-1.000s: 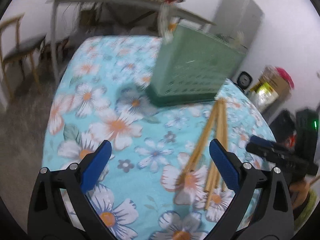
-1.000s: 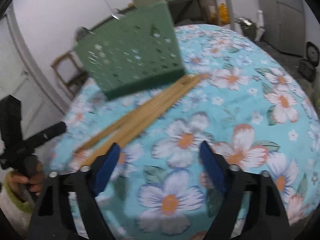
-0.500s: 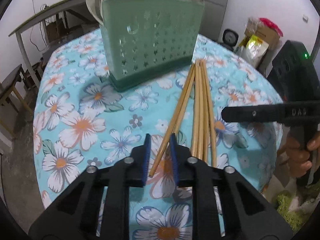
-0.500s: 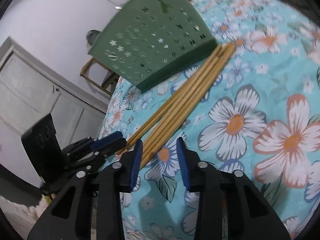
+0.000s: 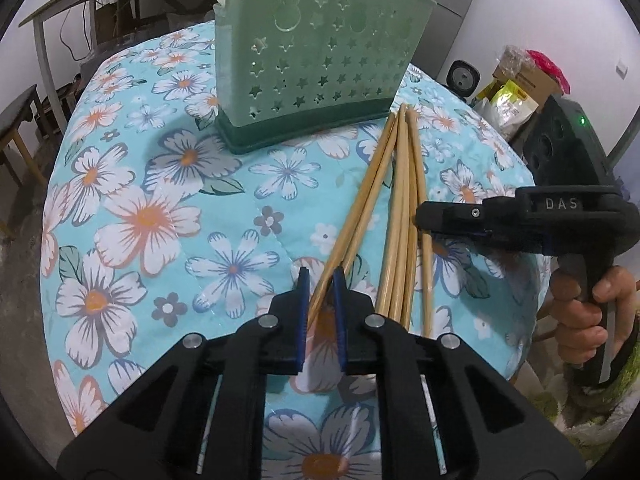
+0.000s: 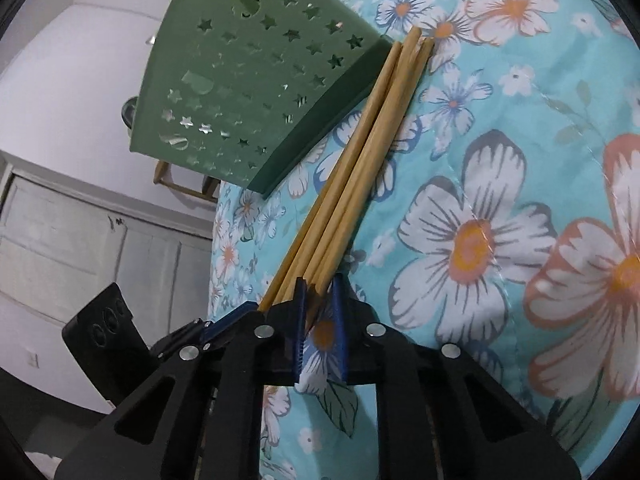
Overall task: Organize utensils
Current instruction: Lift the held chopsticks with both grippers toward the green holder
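Several bamboo chopsticks (image 5: 402, 196) lie on the floral tablecloth in front of a green perforated utensil holder (image 5: 316, 52). My left gripper (image 5: 320, 280) is shut on the near ends of two chopsticks (image 5: 360, 216) at the left of the bunch. My right gripper (image 6: 320, 288) is shut on the near ends of other chopsticks (image 6: 360, 168); it shows from the side in the left wrist view (image 5: 424, 218), over the right of the bunch. The holder (image 6: 256, 76) stands just behind the chopsticks' far tips.
The round table (image 5: 132, 216) has a blue flowered cloth and drops off at its edges. A grey desk (image 5: 80, 4), a wooden chair (image 5: 16, 128), boxes and bags (image 5: 524, 80) stand around it. Grey cabinet doors (image 6: 80, 248) are behind.
Both grippers went from wide open above the table to closed on the near ends of the chopsticks. Both moved in low toward the bunch.
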